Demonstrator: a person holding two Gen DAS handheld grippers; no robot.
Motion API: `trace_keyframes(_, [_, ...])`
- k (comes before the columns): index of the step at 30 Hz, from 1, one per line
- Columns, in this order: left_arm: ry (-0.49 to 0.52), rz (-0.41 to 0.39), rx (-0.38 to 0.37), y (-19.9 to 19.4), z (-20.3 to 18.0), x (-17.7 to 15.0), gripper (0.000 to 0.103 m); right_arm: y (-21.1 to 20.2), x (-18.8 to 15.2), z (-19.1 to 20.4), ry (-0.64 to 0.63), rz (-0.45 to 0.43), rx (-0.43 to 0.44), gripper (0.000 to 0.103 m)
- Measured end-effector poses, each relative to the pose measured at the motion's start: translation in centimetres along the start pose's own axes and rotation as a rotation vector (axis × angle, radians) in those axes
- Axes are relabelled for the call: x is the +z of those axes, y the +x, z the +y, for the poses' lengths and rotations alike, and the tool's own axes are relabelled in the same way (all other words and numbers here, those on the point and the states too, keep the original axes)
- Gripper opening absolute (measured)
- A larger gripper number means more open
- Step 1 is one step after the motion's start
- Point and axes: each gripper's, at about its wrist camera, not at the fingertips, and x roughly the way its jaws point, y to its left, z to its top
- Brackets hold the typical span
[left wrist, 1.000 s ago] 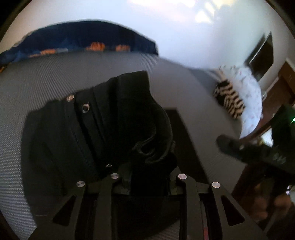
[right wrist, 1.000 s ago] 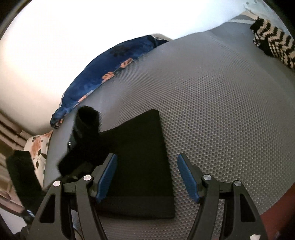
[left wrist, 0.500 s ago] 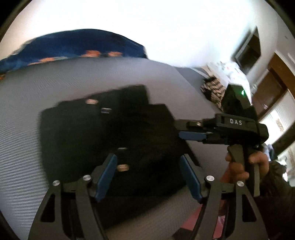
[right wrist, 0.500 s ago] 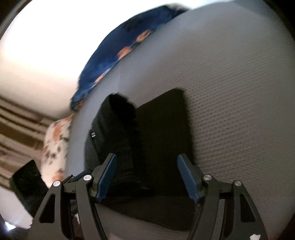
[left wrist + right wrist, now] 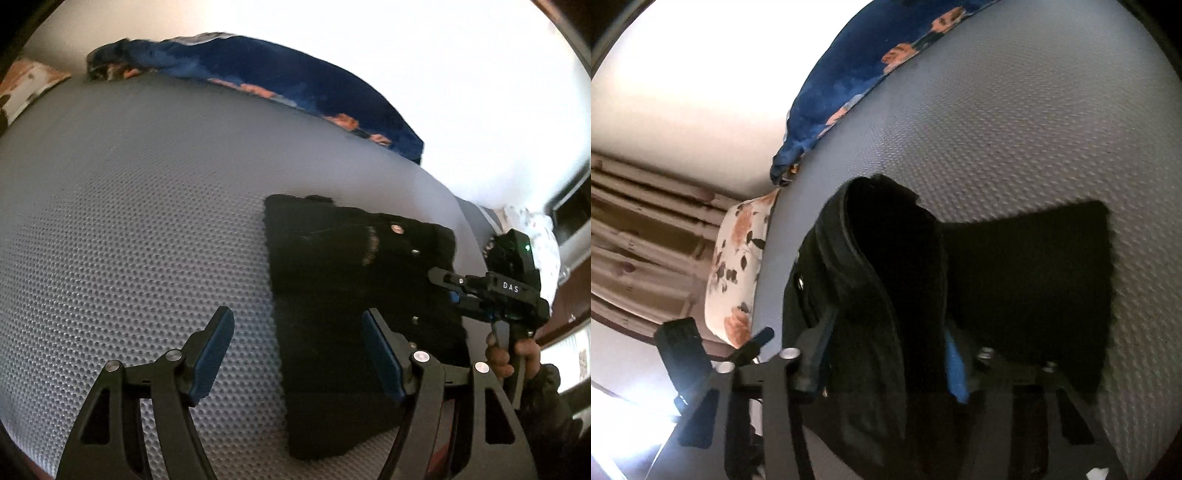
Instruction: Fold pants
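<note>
Right now the black pants [image 5: 354,295] lie on the grey mattress [image 5: 129,221], folded into a rough rectangle with metal rivets showing near the waistband. Fabric is heavy and matte; the mattress cover is a dimpled honeycomb mesh. Left gripper [image 5: 299,354] hangs released over the pants' near-left edge, blue-padded jaws wide apart, nothing between them. Right gripper [image 5: 882,354] has just been closing its jaws, and a thick bunched fold of the pants sits between them, pads pressing on it and the cloth arching upward. In the left wrist view a hand [image 5: 509,354] holds that gripper's handle. Blue floral blanket [image 5: 295,81] is draped along the far edge, a white floral pillow [image 5: 738,266] at the corner.
</note>
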Motion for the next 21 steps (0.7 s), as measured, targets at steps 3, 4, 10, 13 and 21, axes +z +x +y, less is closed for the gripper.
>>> trace_keyframes(3, [0.009, 0.005, 0.024, 0.5, 0.3, 0.0, 0.072, -0.5, -0.1, 1.1, 0.011, -0.027, -0.042, 0.023])
trace_keyframes(4, [0.011, 0.004, 0.028, 0.7, 0.3, 0.1, 0.072, -0.9, -0.3, 1.9, -0.004, -0.045, -0.063, 0.018])
trace_keyframes(10, [0.042, 0.003, 0.015, 1.9, -0.9, 0.8, 0.072, -6.0, -1.7, 6.1, -0.037, -0.167, -0.116, 0.01])
trace_keyframes(13, [0.075, 0.002, 0.0, 2.7, -2.2, 1.3, 0.072, -8.7, -2.3, 5.5, -0.005, -0.227, -0.149, 0.01])
trace_keyframes(21, [0.179, 0.065, 0.01, 5.7, -4.8, 0.6, 0.072, -8.4, -4.1, -3.0, 0.198, -0.256, -0.222, 0.011])
